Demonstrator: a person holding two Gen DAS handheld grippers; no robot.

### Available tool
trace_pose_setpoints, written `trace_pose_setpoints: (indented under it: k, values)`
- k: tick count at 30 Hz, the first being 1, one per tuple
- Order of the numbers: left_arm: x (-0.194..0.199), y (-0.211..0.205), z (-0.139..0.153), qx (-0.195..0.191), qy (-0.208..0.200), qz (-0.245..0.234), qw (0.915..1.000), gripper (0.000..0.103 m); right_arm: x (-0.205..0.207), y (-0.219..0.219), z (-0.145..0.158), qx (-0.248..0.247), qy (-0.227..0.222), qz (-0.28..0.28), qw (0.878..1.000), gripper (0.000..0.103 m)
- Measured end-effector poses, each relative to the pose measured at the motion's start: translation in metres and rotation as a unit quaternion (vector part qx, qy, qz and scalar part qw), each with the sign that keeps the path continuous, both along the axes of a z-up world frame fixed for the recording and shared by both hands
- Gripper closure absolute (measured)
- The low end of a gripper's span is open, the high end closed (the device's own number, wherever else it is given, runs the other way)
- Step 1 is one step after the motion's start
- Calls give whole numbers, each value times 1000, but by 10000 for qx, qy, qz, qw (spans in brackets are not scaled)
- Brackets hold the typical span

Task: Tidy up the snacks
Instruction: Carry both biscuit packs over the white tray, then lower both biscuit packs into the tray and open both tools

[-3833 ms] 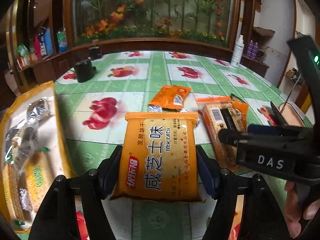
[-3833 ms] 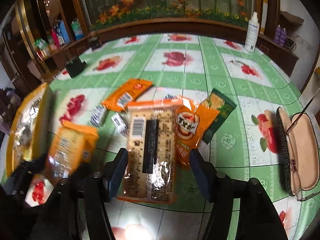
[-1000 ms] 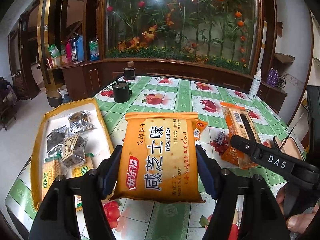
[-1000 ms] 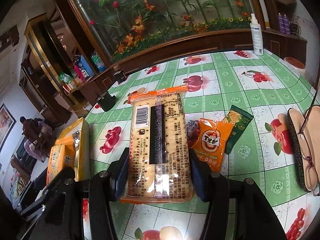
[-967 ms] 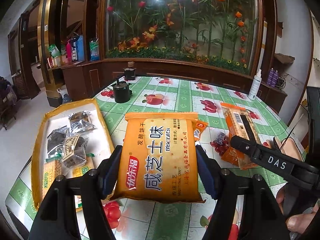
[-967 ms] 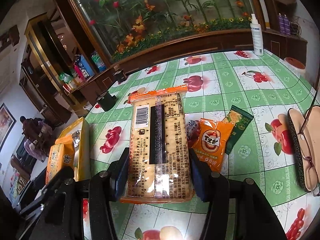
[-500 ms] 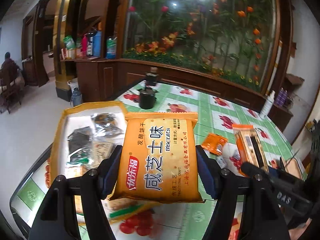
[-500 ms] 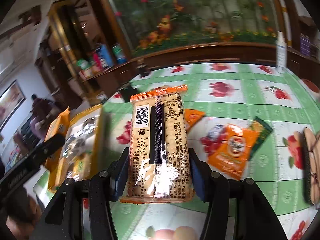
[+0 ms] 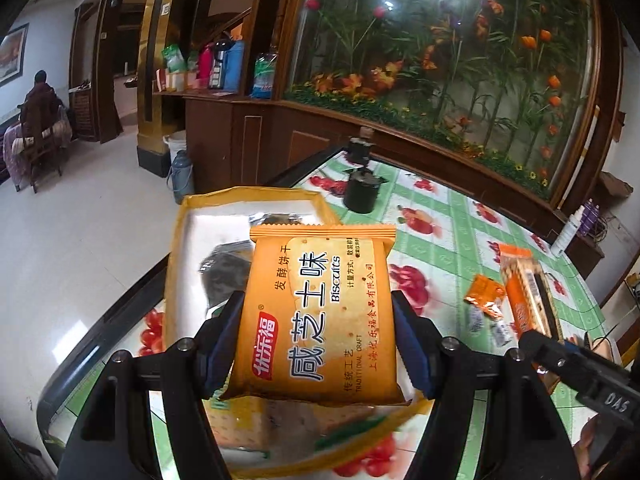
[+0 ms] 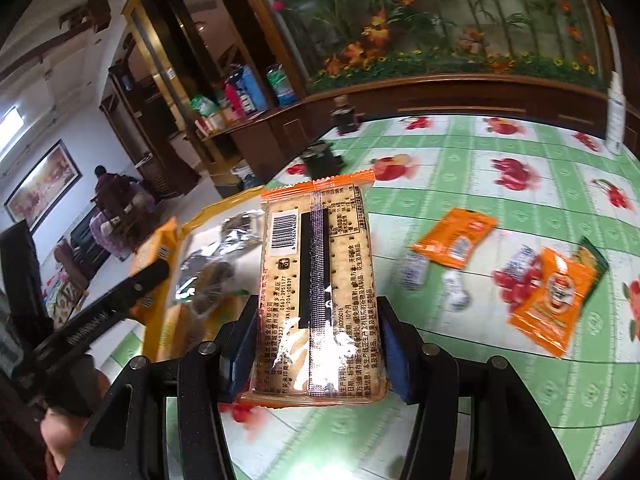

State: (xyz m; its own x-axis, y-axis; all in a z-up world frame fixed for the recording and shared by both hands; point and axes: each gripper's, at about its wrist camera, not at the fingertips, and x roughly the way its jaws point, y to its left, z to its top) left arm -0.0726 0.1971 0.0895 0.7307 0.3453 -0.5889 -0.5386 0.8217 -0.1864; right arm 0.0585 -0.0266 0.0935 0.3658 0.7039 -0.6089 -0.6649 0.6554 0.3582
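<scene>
An orange biscuit pack (image 9: 320, 316) marked "Biscuits" and "TRADITIONAL CRAFT" is clamped between the left gripper's (image 9: 318, 340) jaws above a yellow tray (image 9: 176, 240). A barcoded cracker pack (image 10: 318, 296) is gripped by the right gripper (image 10: 316, 344). The tray's contents are largely hidden.

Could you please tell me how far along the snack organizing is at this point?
Partly done: the yellow tray already holds several wrapped snacks. In hand: the left gripper holds an orange biscuit pack above the tray, and the right gripper holds a clear cracker pack beside it. Left: two orange packets, a green packet and small candies on the table.
</scene>
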Motion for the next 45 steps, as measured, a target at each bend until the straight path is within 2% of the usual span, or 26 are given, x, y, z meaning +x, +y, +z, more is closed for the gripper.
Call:
trace_pose_setpoints:
  k: [7,12,15,23,33,35,41,45]
  values:
    - [-4,47,-16,-245,227,305,9990,33,-1,63,10,-21,219,445,9988,43]
    - [0,73,-30,-541,415,419,9968,33,5,126,9,-183,366,719,9966,43]
    - [6,80,-34,-599,513,466,9958,33,19,165,3,-361,551,809,9945,43]
    - [16,83,-41,-651,626,411,9951,33,42,233,-19,-794,773,886,9899,44]
    - [15,88,-44,-697,533,332,9956,33,53,259,-37,-1072,845,837,9871,43]
    - [14,88,-44,-696,539,321,9956,33,51,259,-36,-1121,799,830,9870,38]
    - [7,85,-38,-745,479,319,9956,33,42,243,-22,-961,702,839,9893,36]
    - [3,76,-31,-689,429,297,9963,33,34,221,-10,-687,728,833,9915,36]
